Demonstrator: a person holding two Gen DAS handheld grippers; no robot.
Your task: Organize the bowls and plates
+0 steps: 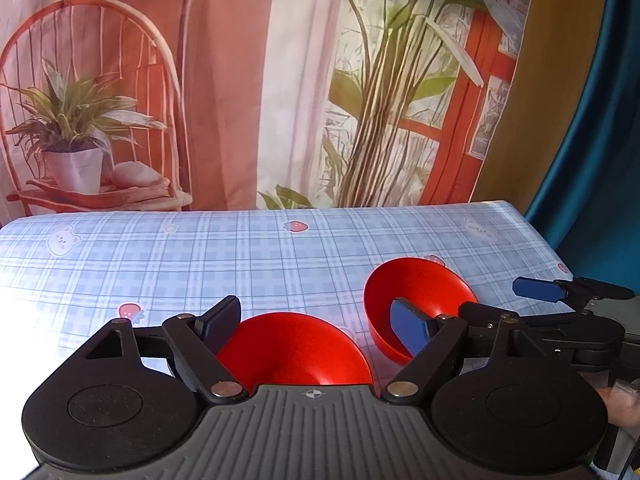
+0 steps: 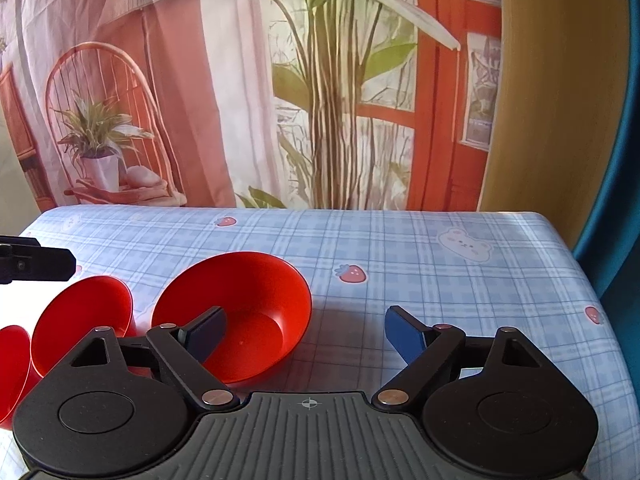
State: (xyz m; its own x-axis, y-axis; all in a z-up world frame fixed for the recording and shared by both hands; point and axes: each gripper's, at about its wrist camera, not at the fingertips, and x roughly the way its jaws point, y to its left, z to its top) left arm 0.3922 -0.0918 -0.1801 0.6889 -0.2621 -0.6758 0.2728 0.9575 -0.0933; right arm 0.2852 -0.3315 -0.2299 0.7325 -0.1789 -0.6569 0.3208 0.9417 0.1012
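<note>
Looking thin, light and slippery, the red bowls (image 2: 236,316) stand close together on the checked tablecloth (image 2: 440,280); take one by its rim. The left gripper (image 1: 316,324) and right gripper (image 2: 308,334) are both wide, holding nothing.

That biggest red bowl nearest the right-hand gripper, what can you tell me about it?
The biggest red bowl is plain, glossy and looks like plastic: a round, wide rim, sloping walls and a small flat bottom. It is empty and stands upright on the blue checked tablecloth, casting a shadow to its right. A smaller red bowl sits close on its left; whether they touch is unclear. The right gripper is open, with its left finger over the bowl's near rim and no visible grip on it.
</note>
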